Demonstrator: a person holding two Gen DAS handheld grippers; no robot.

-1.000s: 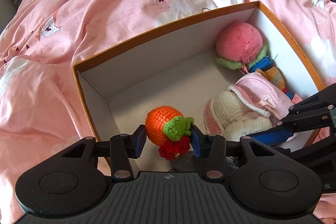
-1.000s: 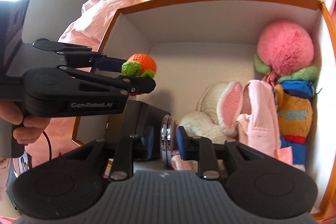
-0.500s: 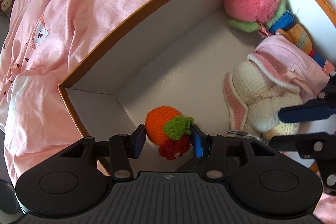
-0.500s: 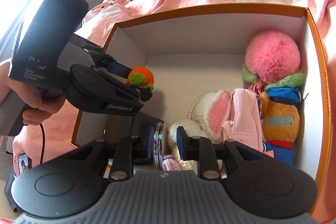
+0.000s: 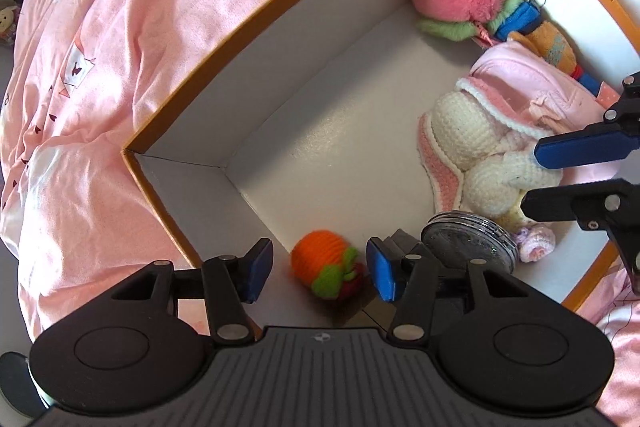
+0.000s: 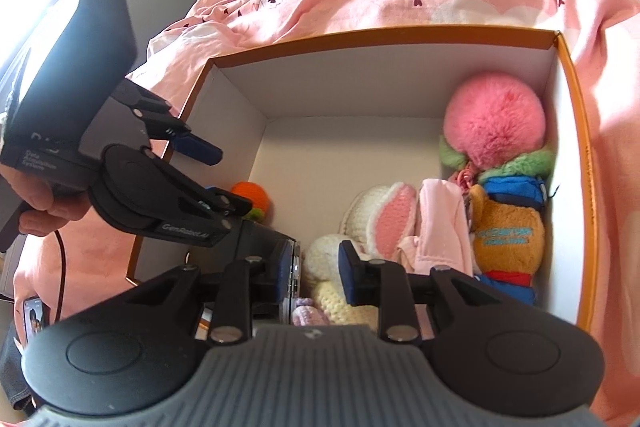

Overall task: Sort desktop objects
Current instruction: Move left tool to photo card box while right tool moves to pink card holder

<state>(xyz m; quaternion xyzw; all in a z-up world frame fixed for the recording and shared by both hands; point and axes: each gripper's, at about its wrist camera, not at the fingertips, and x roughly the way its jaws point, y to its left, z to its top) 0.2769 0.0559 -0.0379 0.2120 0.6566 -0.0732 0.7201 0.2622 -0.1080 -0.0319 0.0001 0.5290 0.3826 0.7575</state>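
Observation:
An orange crocheted fruit with green leaf and red bit lies on the floor of the orange-rimmed white box, in its near left corner. My left gripper is open above it, jaws on either side and not touching. The fruit also shows in the right wrist view, partly behind the left gripper. My right gripper is open over the box's near edge; a round silver disc stands on edge beside its left finger. The disc also shows in the left wrist view.
Inside the box lie a pink pompom, a cream and pink crocheted rabbit, a pink pouch, an orange and blue plush and a dark box. The box rests on a pink bedspread.
My left gripper has opened and the orange fruit has dropped to the box floor. My right gripper has opened wider, away from the silver disc.

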